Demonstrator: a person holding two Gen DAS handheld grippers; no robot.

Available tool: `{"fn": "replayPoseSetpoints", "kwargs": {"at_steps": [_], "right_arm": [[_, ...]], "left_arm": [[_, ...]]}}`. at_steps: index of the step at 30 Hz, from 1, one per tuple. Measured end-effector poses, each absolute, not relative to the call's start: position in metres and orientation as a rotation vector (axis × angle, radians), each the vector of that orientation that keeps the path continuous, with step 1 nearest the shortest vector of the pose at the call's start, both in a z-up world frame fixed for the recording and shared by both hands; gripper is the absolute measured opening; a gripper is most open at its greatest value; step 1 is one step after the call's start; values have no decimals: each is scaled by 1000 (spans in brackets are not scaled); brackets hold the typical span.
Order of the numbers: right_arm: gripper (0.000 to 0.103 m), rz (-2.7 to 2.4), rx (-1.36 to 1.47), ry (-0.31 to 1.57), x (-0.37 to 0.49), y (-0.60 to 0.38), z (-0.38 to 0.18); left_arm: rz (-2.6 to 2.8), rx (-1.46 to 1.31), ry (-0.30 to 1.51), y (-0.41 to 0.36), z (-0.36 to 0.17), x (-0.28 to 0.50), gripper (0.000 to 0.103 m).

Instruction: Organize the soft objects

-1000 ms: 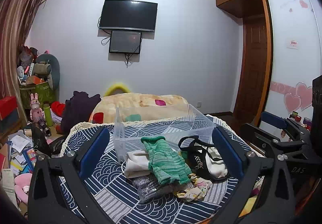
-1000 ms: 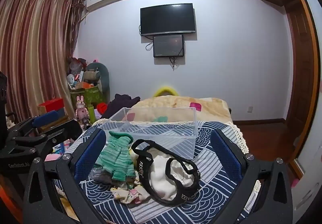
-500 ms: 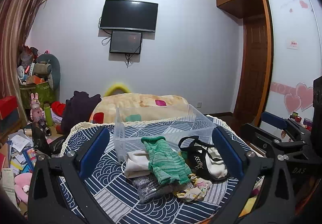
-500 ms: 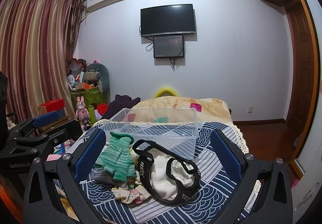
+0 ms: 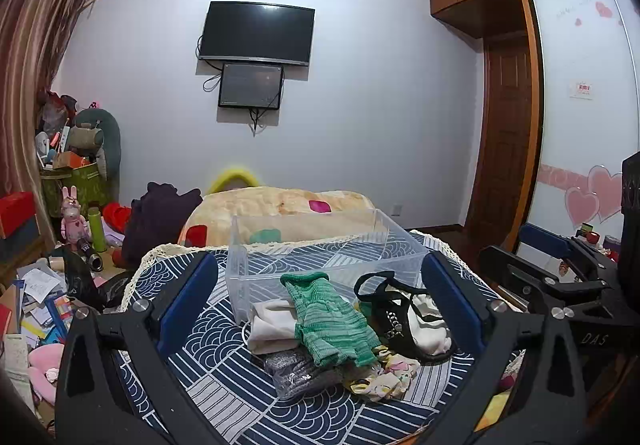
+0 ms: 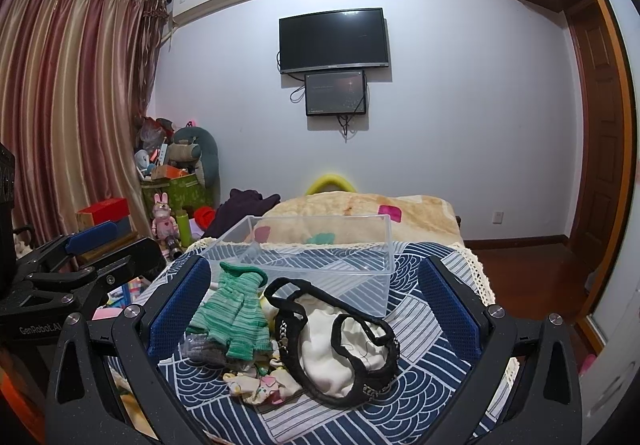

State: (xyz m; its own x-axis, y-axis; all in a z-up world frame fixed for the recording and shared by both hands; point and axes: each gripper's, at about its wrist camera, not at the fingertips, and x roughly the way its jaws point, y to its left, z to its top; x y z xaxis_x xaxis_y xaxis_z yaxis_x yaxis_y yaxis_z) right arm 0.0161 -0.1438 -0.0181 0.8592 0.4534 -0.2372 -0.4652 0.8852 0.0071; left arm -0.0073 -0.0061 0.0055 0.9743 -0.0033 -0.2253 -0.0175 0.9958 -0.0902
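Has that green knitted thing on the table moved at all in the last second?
No. The green knit glove lies on the same spot of the pile, just in front of the clear plastic bin, with its cuff against the bin's front wall as before.

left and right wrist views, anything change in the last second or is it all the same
Nothing visibly changed. Both hand-held grippers, left and right, hang open and empty over the pile as before; the green knit gloves, the black-trimmed white garment and the clear bin lie just where they were.
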Motion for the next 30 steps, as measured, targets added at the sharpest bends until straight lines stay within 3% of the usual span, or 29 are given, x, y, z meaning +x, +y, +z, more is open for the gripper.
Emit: {"fn": "replayPoseSetpoints", "kwargs": {"at_steps": [30], "right_arm": [[103,483,-47,235,16,-145,-18]], "left_arm": [[6,-95,226,-6,6,-9,103]]}}
